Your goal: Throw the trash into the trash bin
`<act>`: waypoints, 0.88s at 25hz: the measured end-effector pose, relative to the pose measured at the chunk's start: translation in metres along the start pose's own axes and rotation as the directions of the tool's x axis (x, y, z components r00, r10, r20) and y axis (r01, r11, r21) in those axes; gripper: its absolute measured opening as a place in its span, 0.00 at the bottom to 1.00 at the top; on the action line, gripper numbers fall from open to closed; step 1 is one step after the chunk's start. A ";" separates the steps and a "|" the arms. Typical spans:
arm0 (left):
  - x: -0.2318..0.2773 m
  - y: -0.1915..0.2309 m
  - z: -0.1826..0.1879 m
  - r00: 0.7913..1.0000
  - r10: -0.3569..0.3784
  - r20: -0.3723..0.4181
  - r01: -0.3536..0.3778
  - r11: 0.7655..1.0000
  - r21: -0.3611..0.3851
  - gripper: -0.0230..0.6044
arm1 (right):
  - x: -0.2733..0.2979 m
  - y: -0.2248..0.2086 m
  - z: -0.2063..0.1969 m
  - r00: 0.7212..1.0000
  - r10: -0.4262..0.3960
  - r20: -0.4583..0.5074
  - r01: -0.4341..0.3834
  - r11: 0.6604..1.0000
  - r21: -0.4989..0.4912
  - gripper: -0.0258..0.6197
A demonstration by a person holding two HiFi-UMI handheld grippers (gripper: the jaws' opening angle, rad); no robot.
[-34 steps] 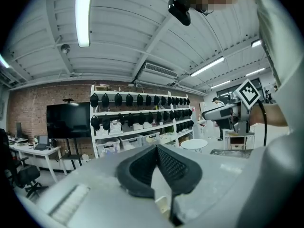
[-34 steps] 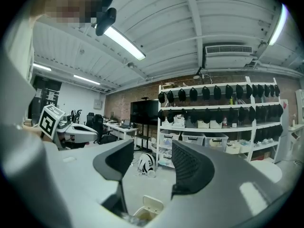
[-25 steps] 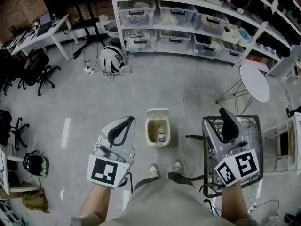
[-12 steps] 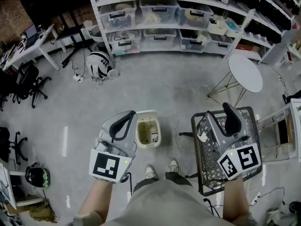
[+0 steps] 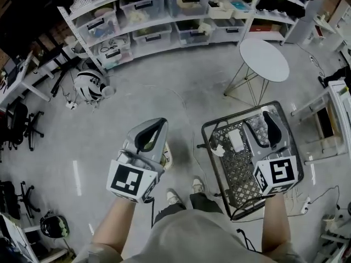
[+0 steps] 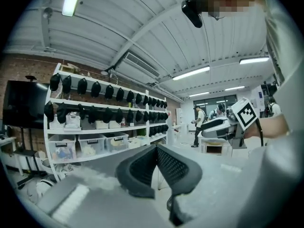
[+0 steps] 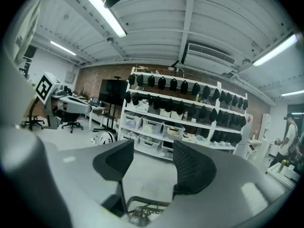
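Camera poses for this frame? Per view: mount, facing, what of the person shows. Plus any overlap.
Head view: on the person's head, steeply down at the floor; shows both forearms, shoes, left tool, and right tool above a wire basket.
Left gripper view: on the left tool, roughly level toward the shelving; the person's torso at right.
Right gripper view: on the right tool, toward the same shelving; basket at the bottom edge.
Shared: both gripper views see the shelving; the head and right gripper views see the basket.

Right gripper [image 5: 272, 127] over basket [image 5: 235, 175] (black wire)
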State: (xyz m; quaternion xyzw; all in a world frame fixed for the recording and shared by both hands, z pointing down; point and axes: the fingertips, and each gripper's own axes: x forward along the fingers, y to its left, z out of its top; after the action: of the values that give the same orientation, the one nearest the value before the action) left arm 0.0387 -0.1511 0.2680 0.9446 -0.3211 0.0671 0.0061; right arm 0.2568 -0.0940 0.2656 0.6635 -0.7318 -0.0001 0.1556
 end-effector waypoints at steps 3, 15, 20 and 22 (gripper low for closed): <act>0.039 -0.021 -0.010 0.998 -0.053 -0.034 0.054 0.998 0.025 0.04 | 0.006 -0.026 -0.040 0.998 -0.027 -0.060 0.029 0.999 0.033 0.43; 0.129 -0.081 -0.096 0.955 -0.188 -0.228 0.189 0.982 -0.019 0.04 | 0.049 -0.061 -0.228 0.960 -0.005 -0.281 0.060 0.980 0.189 0.46; 0.150 -0.099 -0.145 0.926 -0.224 -0.306 0.228 0.973 -0.022 0.04 | 0.066 -0.051 -0.308 0.918 0.053 -0.394 0.050 0.968 0.246 0.51; 0.155 -0.103 -0.165 0.911 -0.235 -0.338 0.235 0.971 -0.042 0.04 | 0.073 -0.046 -0.337 0.895 0.069 -0.441 0.053 0.965 0.258 0.52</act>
State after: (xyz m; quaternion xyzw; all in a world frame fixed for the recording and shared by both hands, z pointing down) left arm 0.2022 -0.1543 0.4551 0.9505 -0.1993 0.2281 0.0696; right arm 0.3732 -0.1009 0.5933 0.6575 -0.6727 0.2498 0.2298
